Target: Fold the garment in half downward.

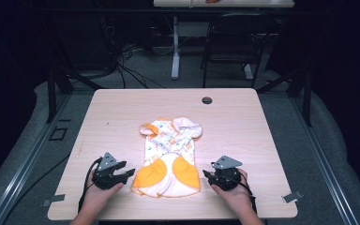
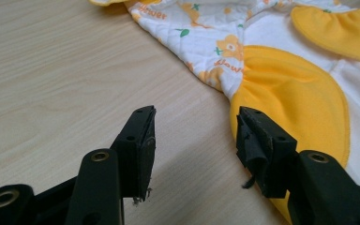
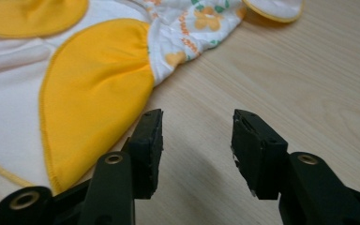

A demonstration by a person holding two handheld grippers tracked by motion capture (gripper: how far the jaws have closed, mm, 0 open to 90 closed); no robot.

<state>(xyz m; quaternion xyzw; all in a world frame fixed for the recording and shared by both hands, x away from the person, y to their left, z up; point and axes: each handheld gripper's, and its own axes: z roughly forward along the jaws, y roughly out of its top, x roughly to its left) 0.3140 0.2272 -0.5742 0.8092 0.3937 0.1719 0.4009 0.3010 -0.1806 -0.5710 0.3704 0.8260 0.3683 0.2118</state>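
A small baby garment [image 1: 169, 157], white with a flower print and two orange-yellow panels, lies flat near the front middle of the wooden table [image 1: 122, 112]. My left gripper [image 1: 128, 174] rests just left of its lower edge, jaws open and empty. In the left gripper view the left gripper [image 2: 194, 140] stands over bare wood with the garment's orange panel [image 2: 290, 98] behind its right jaw. My right gripper [image 1: 206, 175] sits just right of the garment, open too. In the right gripper view the right gripper [image 3: 197, 136] frames bare table, the garment [image 3: 93, 79] lying to its left.
A dark round grommet [image 1: 207, 100] sits in the table's far edge area. Behind the table stand a black chair [image 1: 234, 42] and a white desk leg [image 1: 175, 47], with cables on the floor. Metal clips [image 1: 292, 197] mark the front corners.
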